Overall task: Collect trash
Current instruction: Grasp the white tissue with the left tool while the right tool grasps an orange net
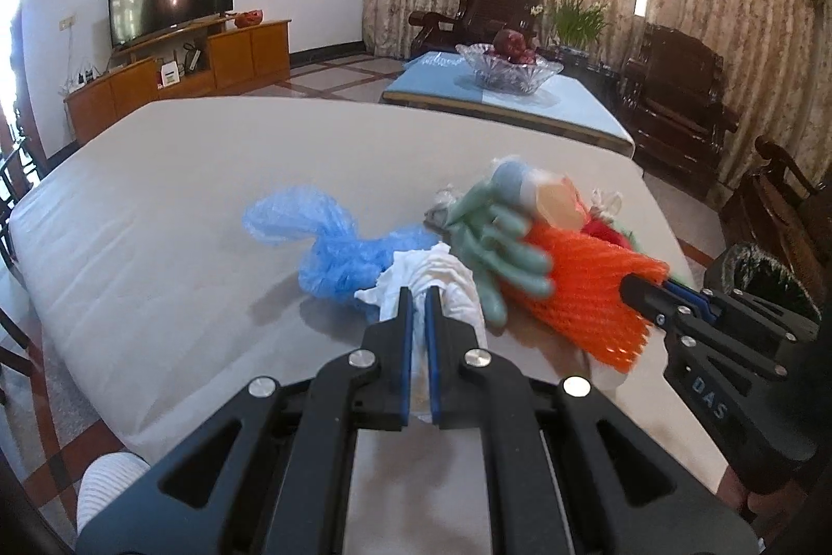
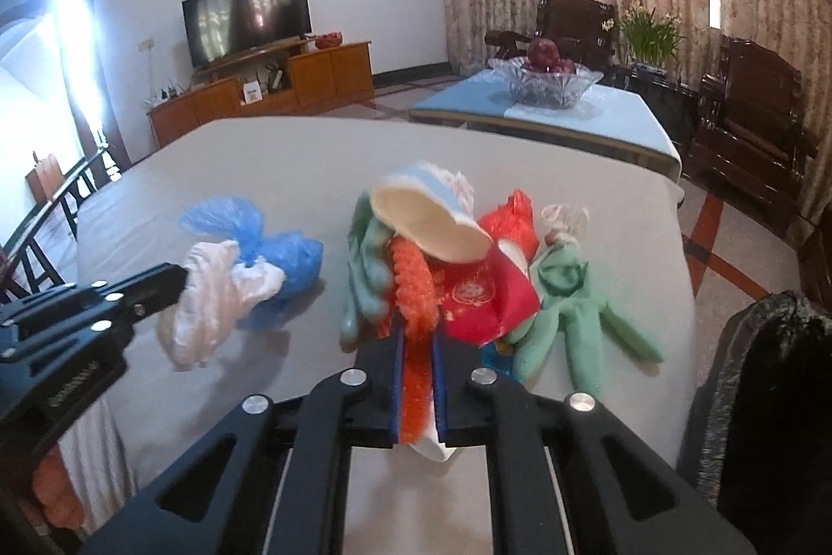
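Left wrist view: bench (image 1: 156, 191) carries the trash pile, w/ black-lined bin (image 1: 769, 279) at its right edge. Pickup step, I'd say: right gripper (image 2: 416, 378) fingers clenched on orange foam net (image 2: 413, 295), left gripper (image 1: 418, 336) fingers clenched on white tissue wad (image 1: 431, 274), both just off the surface. Next: swing each over to bin & release, net first since it's nearer.

Crumpled white tissue (image 1: 431, 279) beside blue bag (image 1: 333, 243); orange foam net (image 1: 587, 295) among green gloves (image 2: 567, 310).

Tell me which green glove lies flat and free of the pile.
The green glove at the pile's right edge, fingers splayed on the table; the other sits bunched beside the orange net.
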Available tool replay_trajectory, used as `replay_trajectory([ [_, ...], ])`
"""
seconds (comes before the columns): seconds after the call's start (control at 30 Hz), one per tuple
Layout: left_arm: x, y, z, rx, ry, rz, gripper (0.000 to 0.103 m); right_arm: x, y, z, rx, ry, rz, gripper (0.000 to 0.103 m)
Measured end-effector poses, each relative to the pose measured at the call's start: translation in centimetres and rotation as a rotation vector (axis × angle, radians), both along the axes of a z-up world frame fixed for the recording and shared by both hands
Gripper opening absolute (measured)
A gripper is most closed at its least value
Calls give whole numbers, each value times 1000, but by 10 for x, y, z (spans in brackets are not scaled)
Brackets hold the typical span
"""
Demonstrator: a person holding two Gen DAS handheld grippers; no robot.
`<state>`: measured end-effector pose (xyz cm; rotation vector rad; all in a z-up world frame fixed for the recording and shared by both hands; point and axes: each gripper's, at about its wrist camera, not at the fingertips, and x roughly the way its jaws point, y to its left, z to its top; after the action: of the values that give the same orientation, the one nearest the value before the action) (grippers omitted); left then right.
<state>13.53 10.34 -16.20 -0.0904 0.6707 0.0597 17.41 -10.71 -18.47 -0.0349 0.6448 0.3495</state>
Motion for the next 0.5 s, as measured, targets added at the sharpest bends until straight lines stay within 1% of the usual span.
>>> replay_trajectory([
  [0.1, 0, -4, 7, -3, -12, -8, 4, -8, -4, 14, 9, -12, 3, 9],
  [0.2, 0, -9, 14, -7, -22, -22, 4, -18, -8, 26, -14, -38, 4, 9],
  [0.37, -5, -21, 23, -12, -36, -45, 4, -38, -24, 44, 37, -42, 6, 9],
  [0.5, -12, -33, 34, -17, -59, -72, 4, -56, -34, 58, 46, -74, 5, 9],
])
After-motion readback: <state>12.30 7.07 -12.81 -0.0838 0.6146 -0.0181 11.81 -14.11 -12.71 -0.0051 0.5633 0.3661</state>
